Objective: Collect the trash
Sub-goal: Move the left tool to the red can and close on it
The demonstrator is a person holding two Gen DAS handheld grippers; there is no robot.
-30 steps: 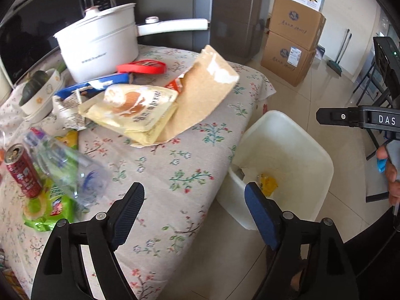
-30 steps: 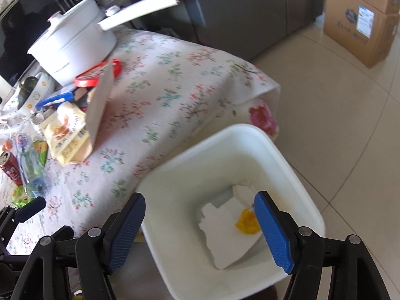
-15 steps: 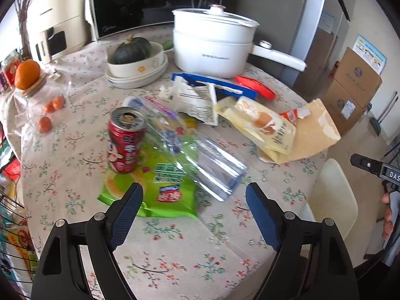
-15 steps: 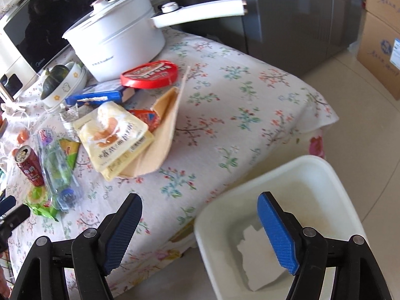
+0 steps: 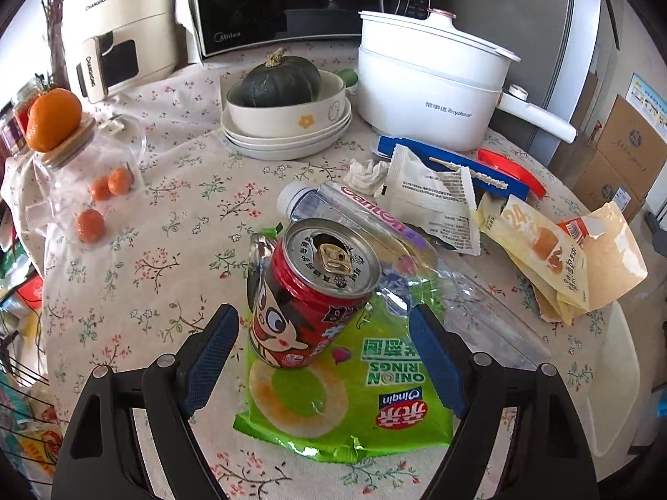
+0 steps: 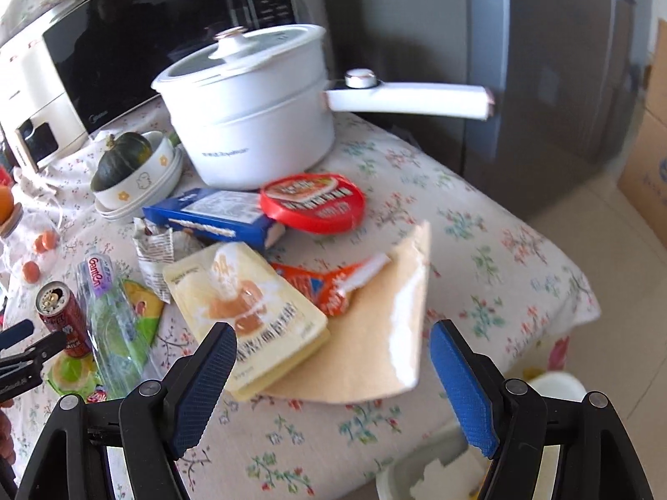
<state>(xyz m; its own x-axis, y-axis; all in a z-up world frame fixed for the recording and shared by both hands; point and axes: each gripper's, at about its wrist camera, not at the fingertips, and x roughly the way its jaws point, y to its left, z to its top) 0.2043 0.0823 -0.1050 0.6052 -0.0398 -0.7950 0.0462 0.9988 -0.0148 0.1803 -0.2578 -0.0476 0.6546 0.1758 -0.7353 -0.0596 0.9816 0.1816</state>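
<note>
Red can [image 5: 310, 296] on green snack bag [image 5: 354, 391]; floral tablecloth [image 5: 175, 225]; white pot [image 5: 425, 96].

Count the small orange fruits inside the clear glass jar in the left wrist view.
3. Two sit touching side by side high in the glass jar: one, one. The third lies lower, apart. More may be hidden behind glare. The large orange sits on the lid, uncounted.

Support surface: table [image 5: 175, 225] covered with a floral cloth. Landmark: white pot [image 5: 429, 87] at the rear. Left of it, stacked bowls [image 5: 287, 129]; directly before it, blue box [image 5: 454, 164] and red lid [image 6: 312, 202]. Nearer, green snack bag [image 5: 354, 400], with red can [image 5: 308, 296] on it; further left, glass jar [image 5: 83, 179].
</note>
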